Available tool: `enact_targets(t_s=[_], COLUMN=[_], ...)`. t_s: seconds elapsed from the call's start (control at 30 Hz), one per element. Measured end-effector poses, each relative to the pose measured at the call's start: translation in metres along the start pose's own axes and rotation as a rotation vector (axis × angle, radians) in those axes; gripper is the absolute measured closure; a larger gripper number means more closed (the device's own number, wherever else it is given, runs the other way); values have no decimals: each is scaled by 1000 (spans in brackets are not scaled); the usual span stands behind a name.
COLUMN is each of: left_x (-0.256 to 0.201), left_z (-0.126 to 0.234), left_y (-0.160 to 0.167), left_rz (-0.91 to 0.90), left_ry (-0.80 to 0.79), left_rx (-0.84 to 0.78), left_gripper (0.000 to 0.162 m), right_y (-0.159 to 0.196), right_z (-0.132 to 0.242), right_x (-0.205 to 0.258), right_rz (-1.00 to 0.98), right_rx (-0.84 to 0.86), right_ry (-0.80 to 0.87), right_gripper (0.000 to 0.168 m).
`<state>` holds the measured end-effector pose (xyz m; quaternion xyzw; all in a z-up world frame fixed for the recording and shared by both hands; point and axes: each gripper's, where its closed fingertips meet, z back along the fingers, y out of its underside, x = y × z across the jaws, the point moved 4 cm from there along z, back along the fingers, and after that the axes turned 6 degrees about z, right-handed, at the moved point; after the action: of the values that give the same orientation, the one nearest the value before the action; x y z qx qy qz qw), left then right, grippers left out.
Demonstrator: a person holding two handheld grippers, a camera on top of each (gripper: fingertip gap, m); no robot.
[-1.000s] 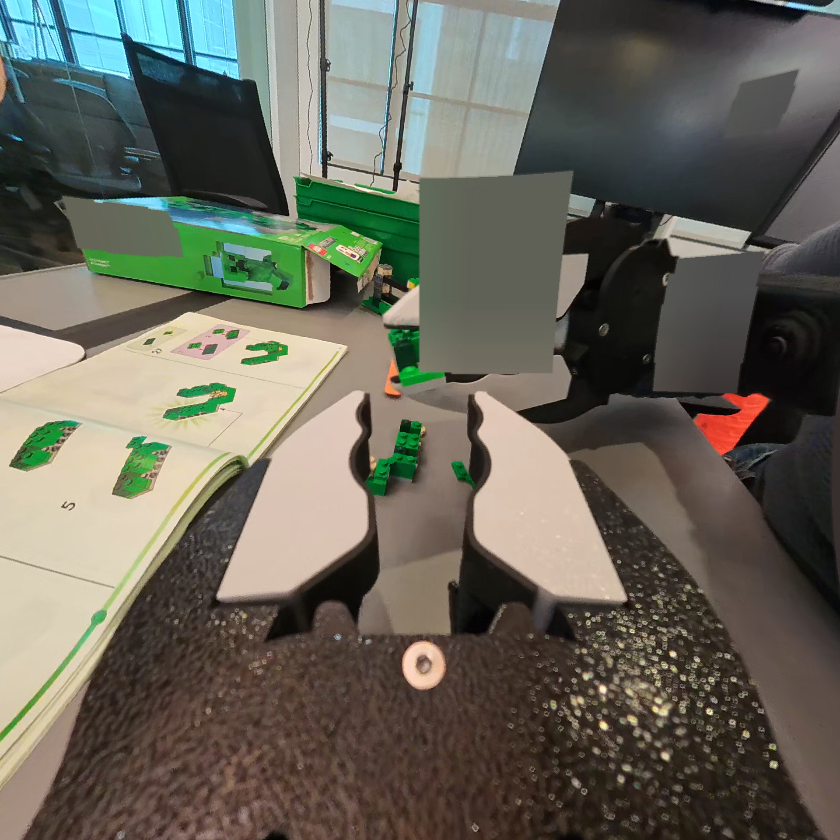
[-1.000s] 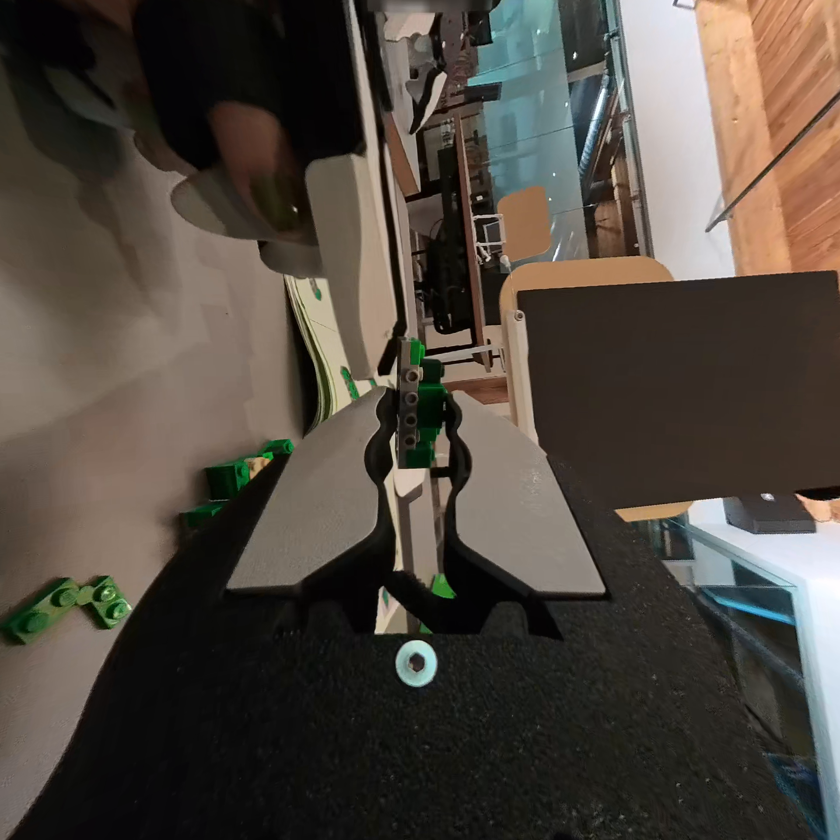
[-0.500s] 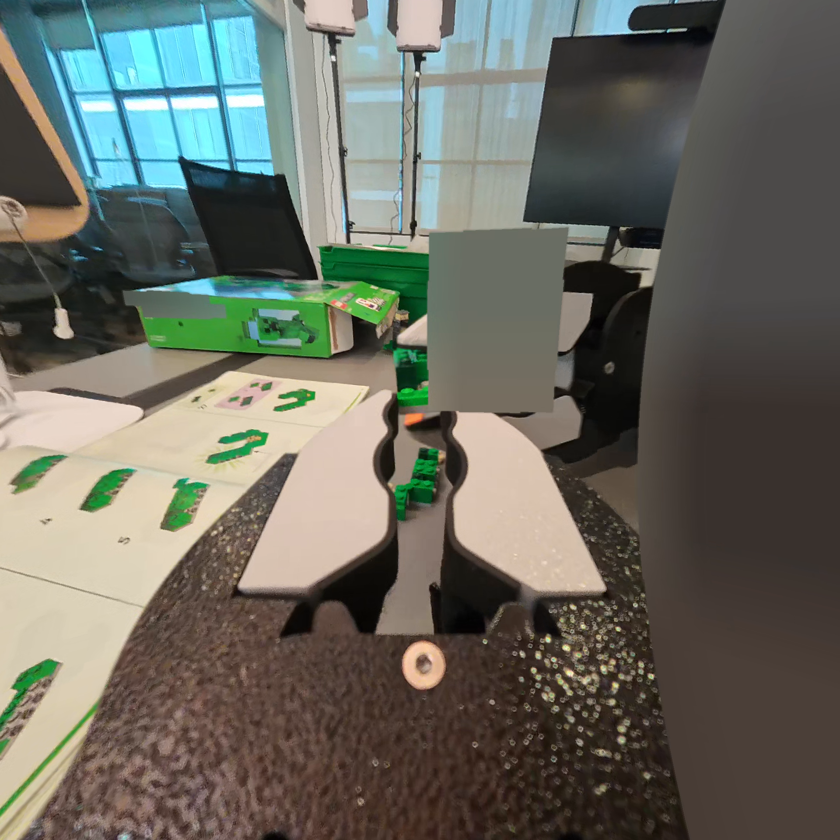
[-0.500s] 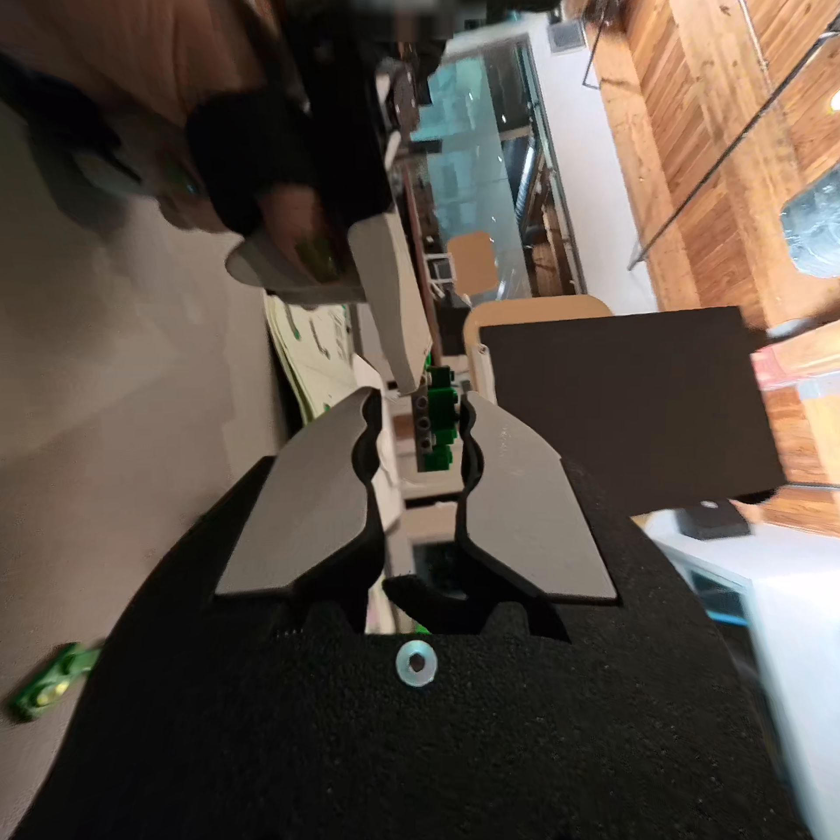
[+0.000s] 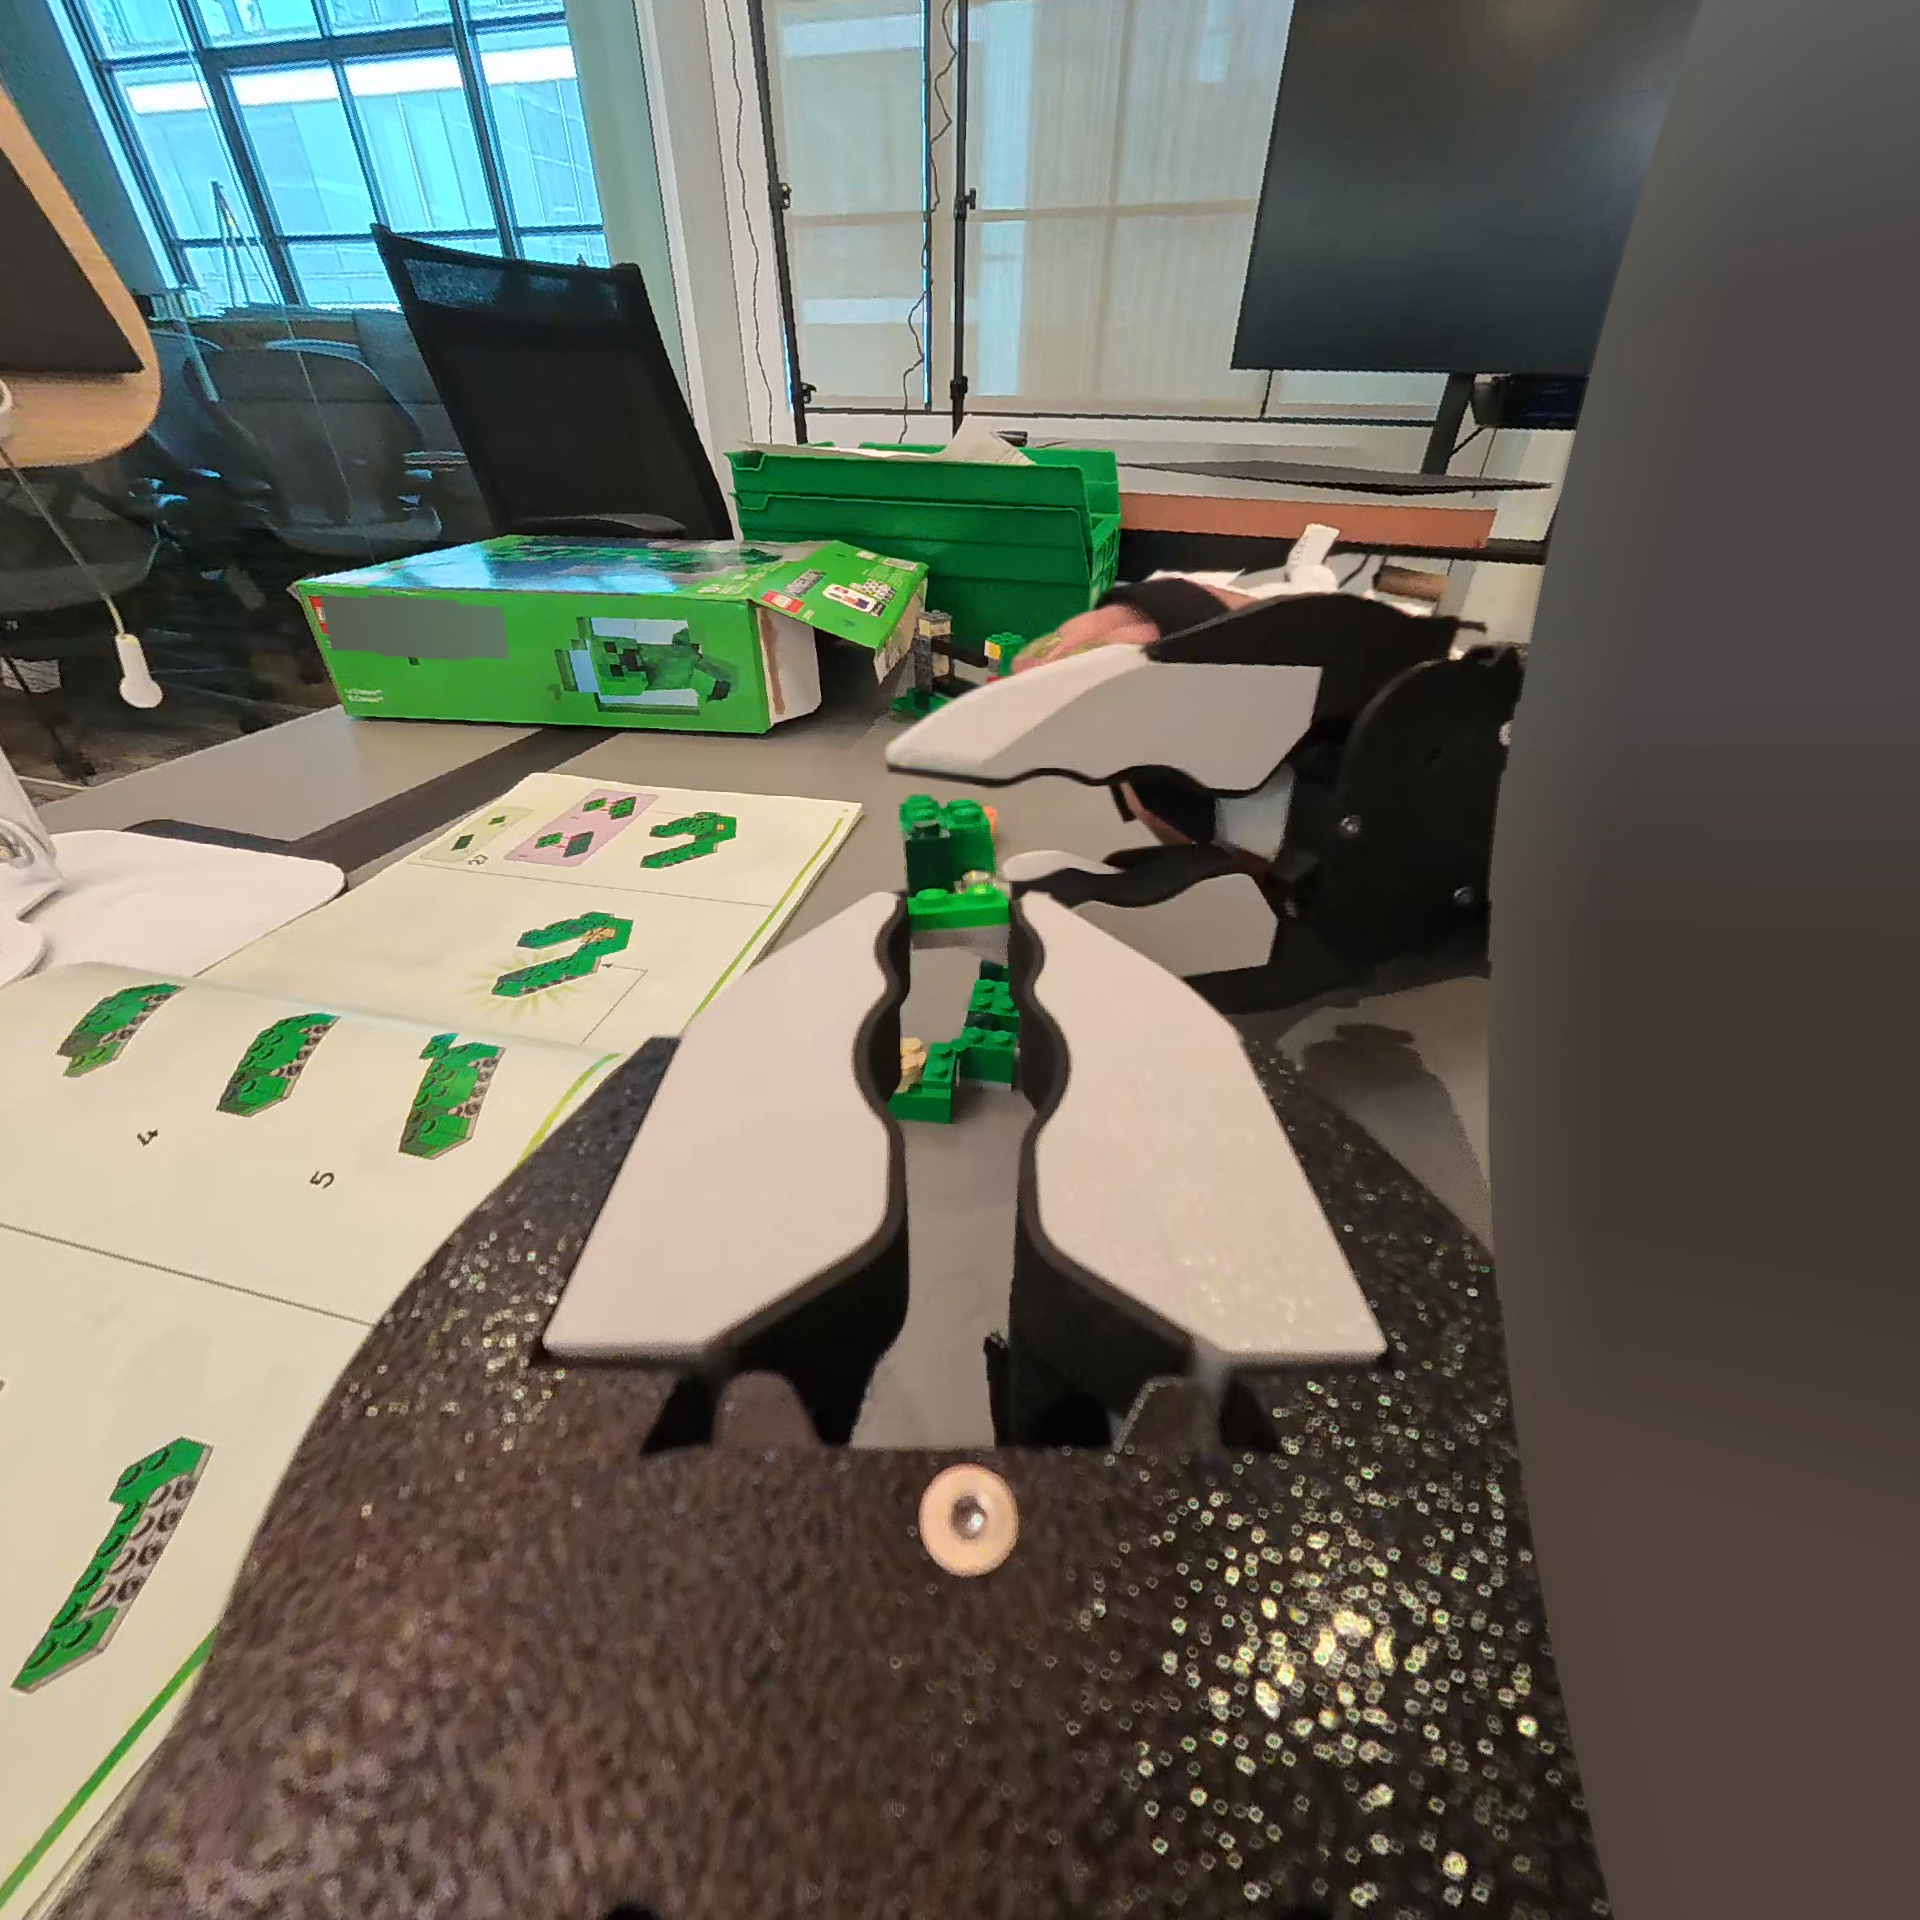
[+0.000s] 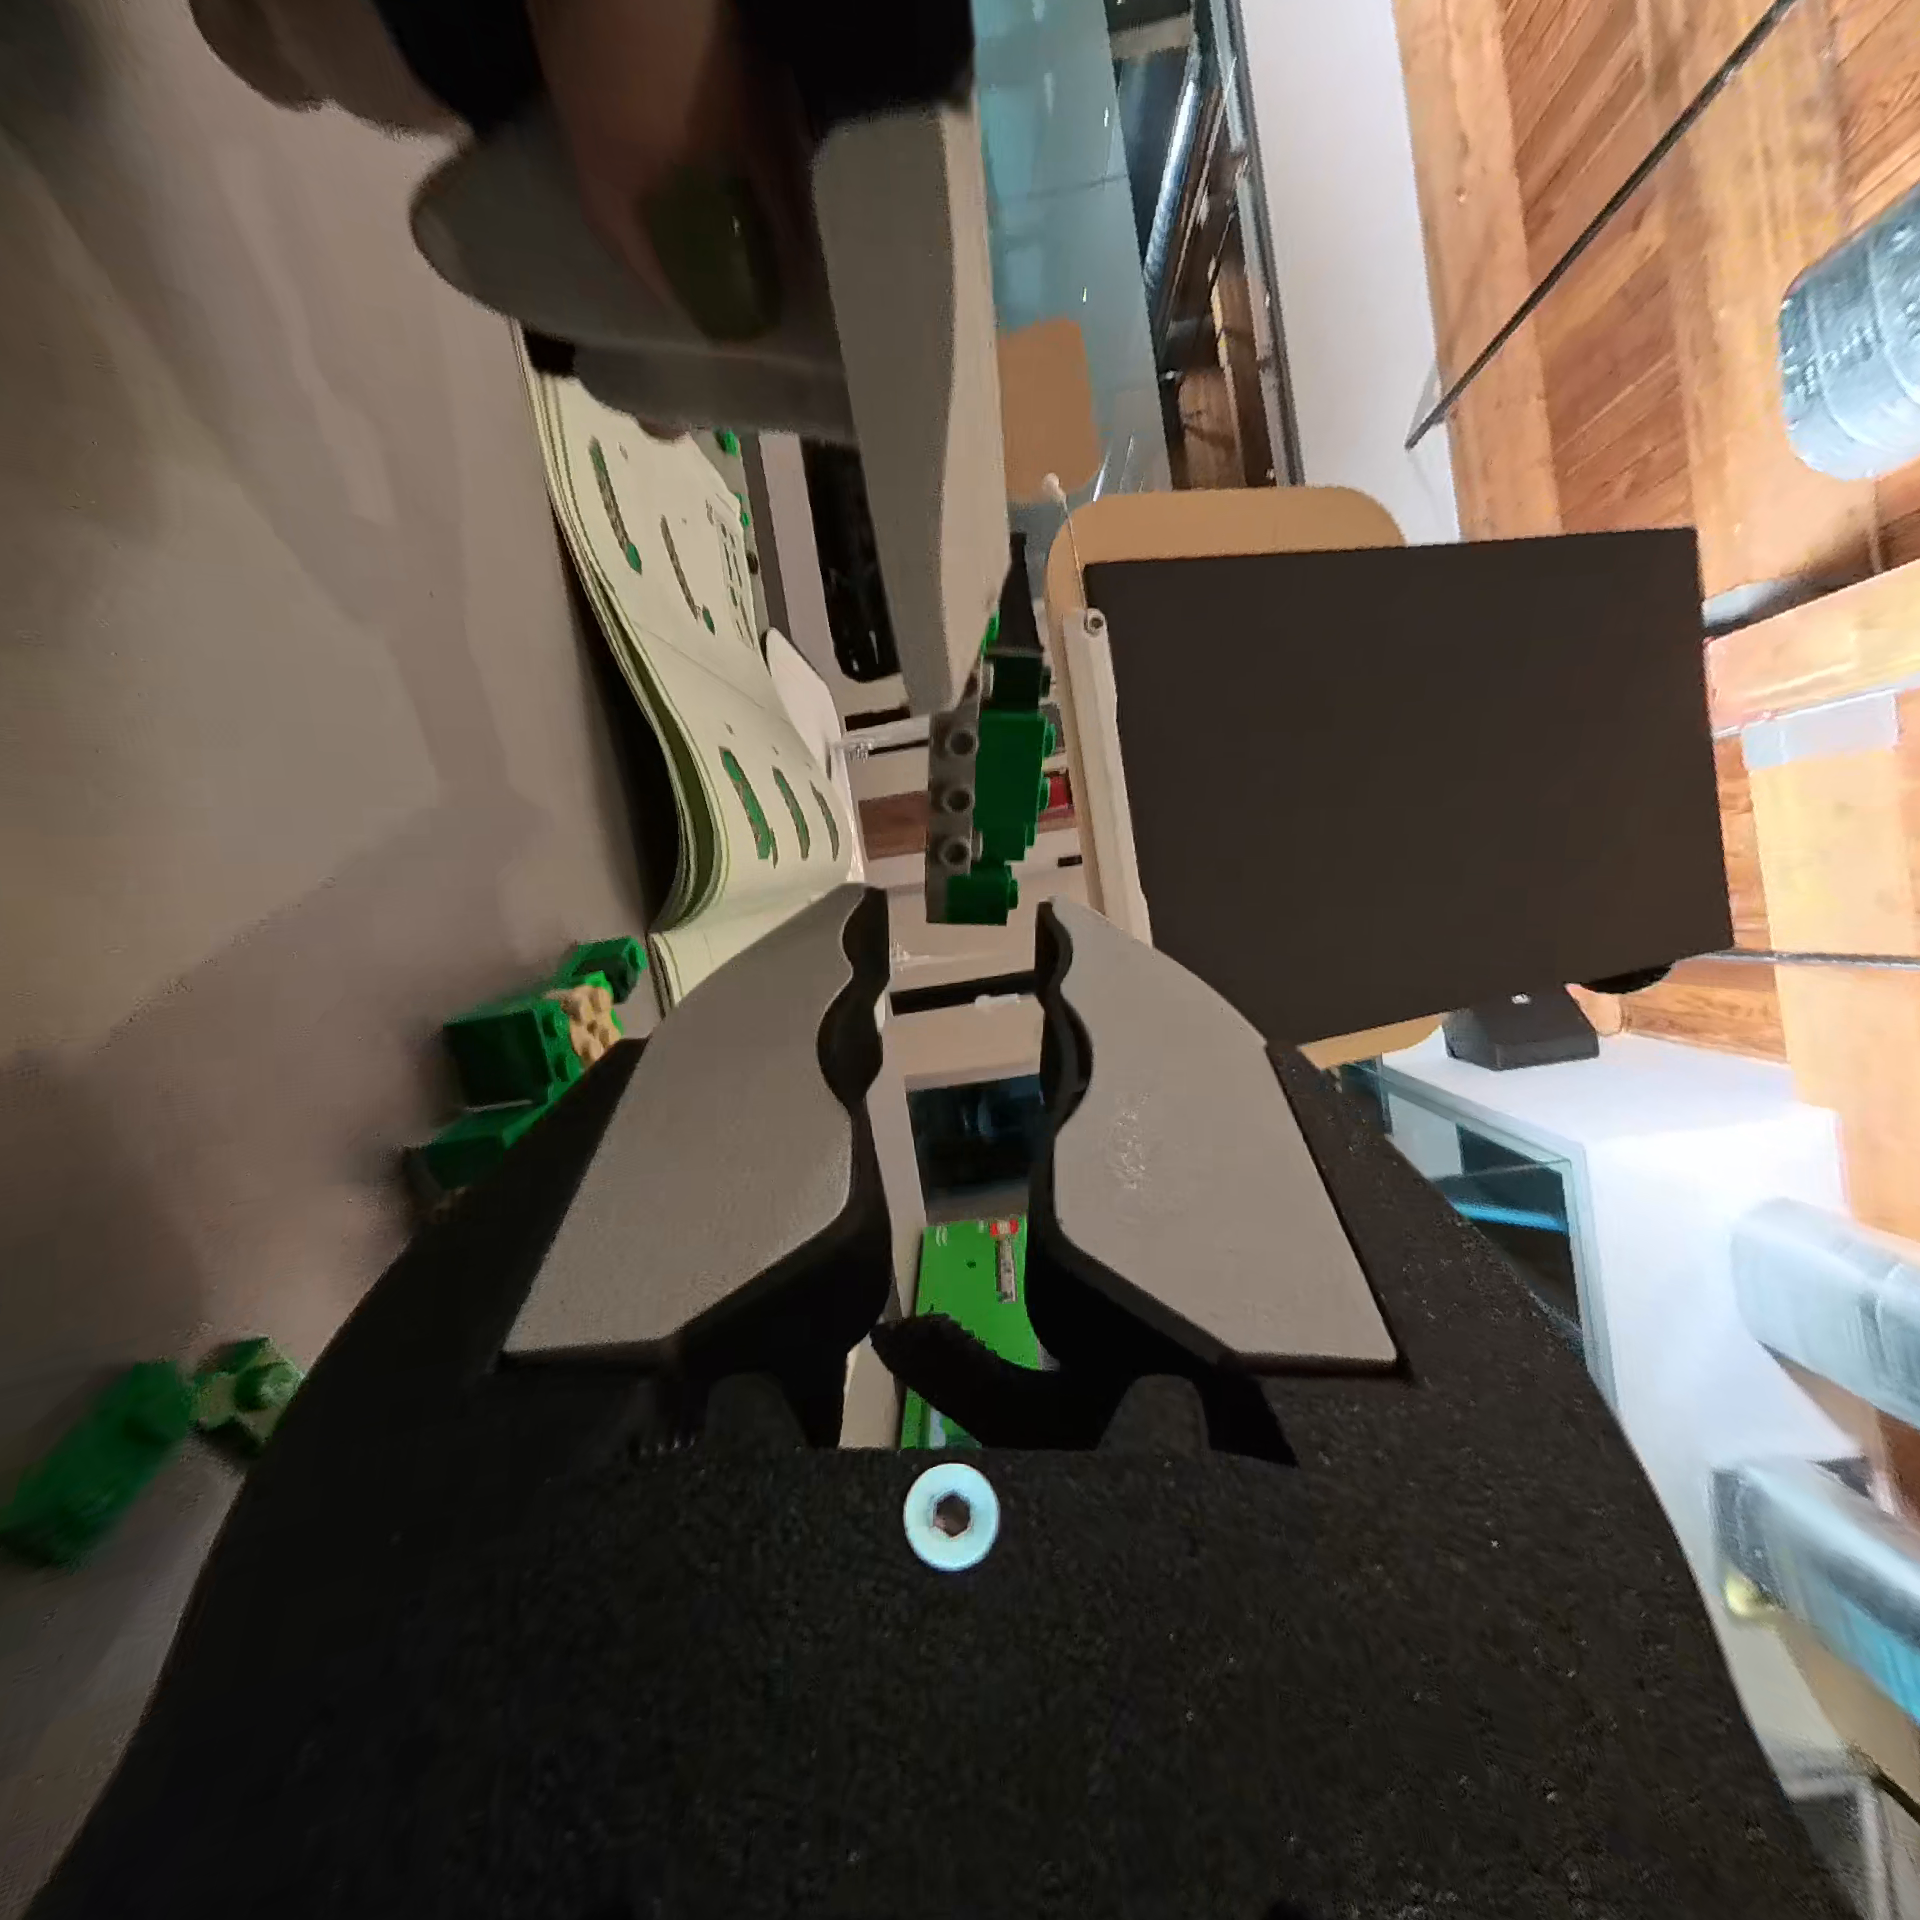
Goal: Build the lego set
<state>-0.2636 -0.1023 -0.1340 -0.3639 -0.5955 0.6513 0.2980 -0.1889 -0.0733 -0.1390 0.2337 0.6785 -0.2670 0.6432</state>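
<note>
A small green and grey lego assembly (image 5: 951, 862) sits upright between the tips of my left gripper (image 5: 961, 914), which is shut on it above the grey table (image 5: 1299, 1049). In the right wrist view the assembly (image 6: 992, 800) hangs from the left gripper (image 6: 987, 675), just beyond my right gripper (image 6: 964, 914). The right gripper is open, its jaws apart on either side of the assembly's near end without touching it. It also shows in the left wrist view (image 5: 961, 805), coming in from the right. Loose green bricks (image 5: 956, 1049) lie on the table below.
An open instruction booklet (image 5: 416, 987) lies at the left. A green lego box (image 5: 582, 644) and green crates (image 5: 935, 520) stand behind it. More loose bricks (image 6: 530, 1029) lie on the table. A blurred dark mass (image 5: 1714, 935) fills the right side. My two grippers' fingertips are within a few centimetres of each other.
My right gripper has opened and let go of the assembly. My left gripper has closed on it and now holds it.
</note>
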Motion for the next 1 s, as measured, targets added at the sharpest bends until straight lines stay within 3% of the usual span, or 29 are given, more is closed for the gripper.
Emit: enact_targets(t_s=[0.37, 0.47, 0.87, 1.0], left_x=[-4, -2, -8, 0], left_z=[0, -2, -1, 7], left_y=[-2, -1, -7, -11], left_rz=[-31, -46, -52, -97], left_ry=[4, -29, -8, -110], left_rx=[-30, -23, -99, -126], left_gripper=[145, 133, 144, 144], right_y=[-5, -7, -16, -7], right_z=[-1, -2, -1, 2], right_x=[-4, -7, -10, -13], right_rz=[-68, -122, -149, -214], right_rx=[-5, -13, -52, -37], right_ry=[24, 26, 49, 30], right_gripper=[153, 153, 153, 140])
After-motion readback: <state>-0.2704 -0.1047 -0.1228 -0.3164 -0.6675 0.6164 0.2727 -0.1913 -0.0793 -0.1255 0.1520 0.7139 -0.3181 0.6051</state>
